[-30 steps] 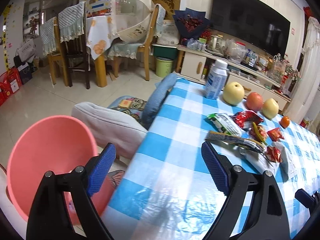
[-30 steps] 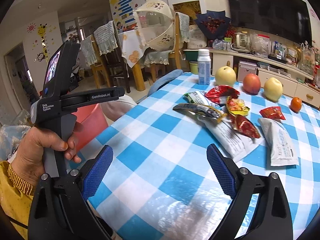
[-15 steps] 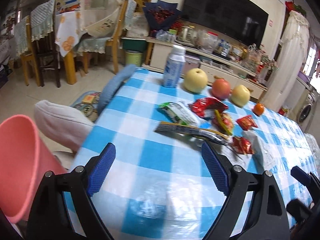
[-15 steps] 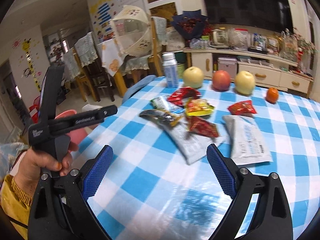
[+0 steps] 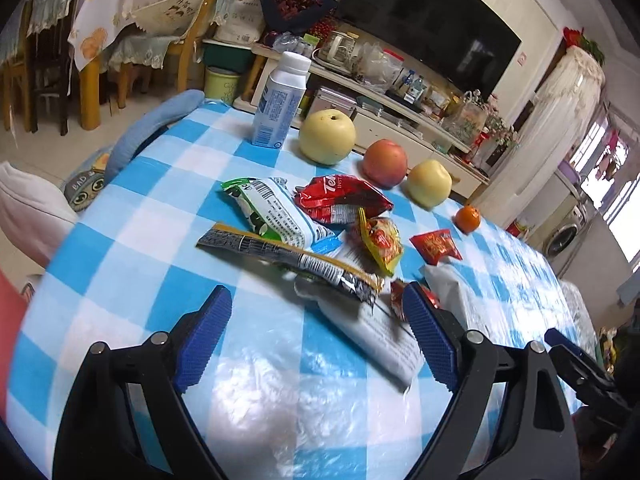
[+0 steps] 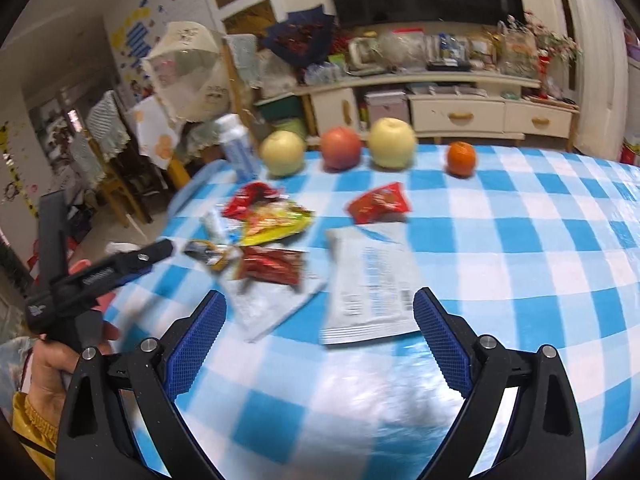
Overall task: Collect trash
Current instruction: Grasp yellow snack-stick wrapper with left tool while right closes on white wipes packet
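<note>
The left hand-held gripper (image 5: 316, 320) hovers spread and empty above the long black-and-gold foil wrapper (image 5: 288, 260); a shallow pinch could drag overlapping wrappers along.

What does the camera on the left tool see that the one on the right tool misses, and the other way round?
Only the left view shows the washing machine and windows at the room's far side, plus a grey cushion beside the table.

Only the right view shows the person's hand gripping the other tool, a yellow sleeve, and the decorated wall.

Both show the blue checked tablecloth, the white bottle, three big fruits, the small orange, and the pile of wrappers, with open tongs in front.
</note>
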Motion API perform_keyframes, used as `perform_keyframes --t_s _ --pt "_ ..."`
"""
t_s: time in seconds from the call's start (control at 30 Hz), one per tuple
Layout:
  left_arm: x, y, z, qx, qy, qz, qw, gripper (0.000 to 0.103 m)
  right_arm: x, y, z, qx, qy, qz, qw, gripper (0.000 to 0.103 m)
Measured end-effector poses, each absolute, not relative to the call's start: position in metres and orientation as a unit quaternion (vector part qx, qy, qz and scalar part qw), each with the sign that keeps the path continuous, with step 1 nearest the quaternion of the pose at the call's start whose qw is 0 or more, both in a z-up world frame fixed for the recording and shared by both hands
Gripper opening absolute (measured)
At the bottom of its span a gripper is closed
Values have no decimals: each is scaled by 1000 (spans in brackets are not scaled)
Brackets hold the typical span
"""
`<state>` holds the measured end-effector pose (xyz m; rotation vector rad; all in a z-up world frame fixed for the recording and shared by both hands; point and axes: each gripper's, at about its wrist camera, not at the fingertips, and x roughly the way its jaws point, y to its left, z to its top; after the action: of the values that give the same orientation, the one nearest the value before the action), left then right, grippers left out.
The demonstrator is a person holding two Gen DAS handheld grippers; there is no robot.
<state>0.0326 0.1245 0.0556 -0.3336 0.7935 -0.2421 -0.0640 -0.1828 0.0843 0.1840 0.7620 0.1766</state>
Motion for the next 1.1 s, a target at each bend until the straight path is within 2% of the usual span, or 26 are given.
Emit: perform_keyframes --t_s 0.3,0.93,1.1 --pt "63 131 41 -236 390 -106 884 87 -30 -208 54 118 425 65 895 94" --pt "101 125 17 -260 421 -88 865 86 3 -186 31 99 451 85 883 94" --pt "108 126 12 -253 431 -73 863 78 7 -186 27 99 454 81 882 94"
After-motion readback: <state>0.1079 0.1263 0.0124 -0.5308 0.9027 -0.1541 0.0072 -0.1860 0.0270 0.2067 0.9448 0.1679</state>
